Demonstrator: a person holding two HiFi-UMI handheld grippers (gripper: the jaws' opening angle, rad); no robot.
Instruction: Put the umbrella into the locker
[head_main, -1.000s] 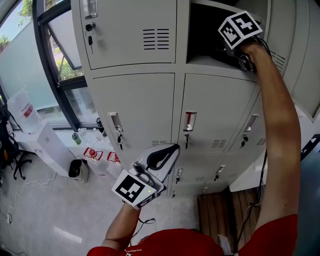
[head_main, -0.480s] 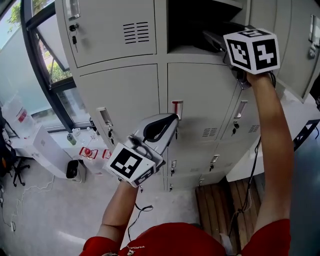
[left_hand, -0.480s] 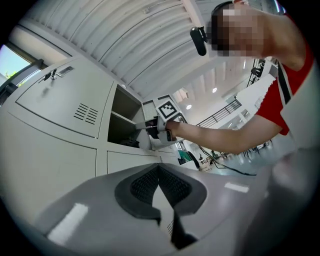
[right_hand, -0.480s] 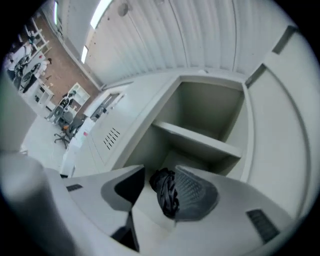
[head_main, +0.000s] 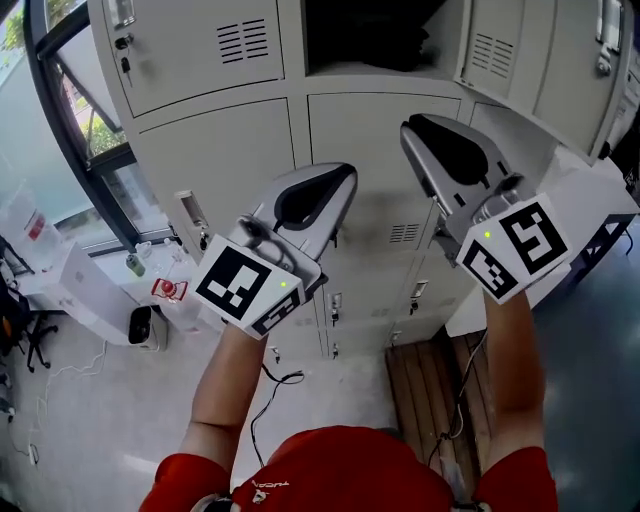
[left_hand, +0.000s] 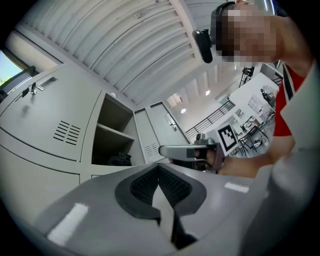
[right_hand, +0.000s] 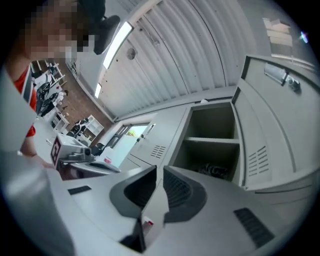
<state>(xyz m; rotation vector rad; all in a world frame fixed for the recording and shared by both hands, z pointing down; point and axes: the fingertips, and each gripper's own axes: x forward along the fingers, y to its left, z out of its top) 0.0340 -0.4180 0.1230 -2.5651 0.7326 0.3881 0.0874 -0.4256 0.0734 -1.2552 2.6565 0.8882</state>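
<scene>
Hand-held gripper work looks nearly over in the head view. The left hand-held gripper (head_main: 338, 182) and the right hand-held gripper (head_main: 418, 132) are both raised in front of the locker (head_main: 240, 140), well below its open compartment (head_main: 330, 68). Neither carries anything. A dark bundle, apparently the umbrella (head_main: 375, 35), lies on the compartment floor, so the placing step seems done. The door (head_main: 530, 60) hangs open at the right, probably because it has not yet been shut.

From the left gripper view, the left hand-held gripper (left_hand: 159, 169) has its jaws pressed together with nothing between them. The umbrella (left_hand: 120, 159) sits low in the compartment, under the inner shelf (left_hand: 115, 131).

From the right gripper view, the right hand-held gripper (right_hand: 159, 172) is closing to a narrow slit, also empty. The umbrella (right_hand: 215, 171) rests on the floor beneath the shelf, beside the open door (right_hand: 262, 150).
</scene>
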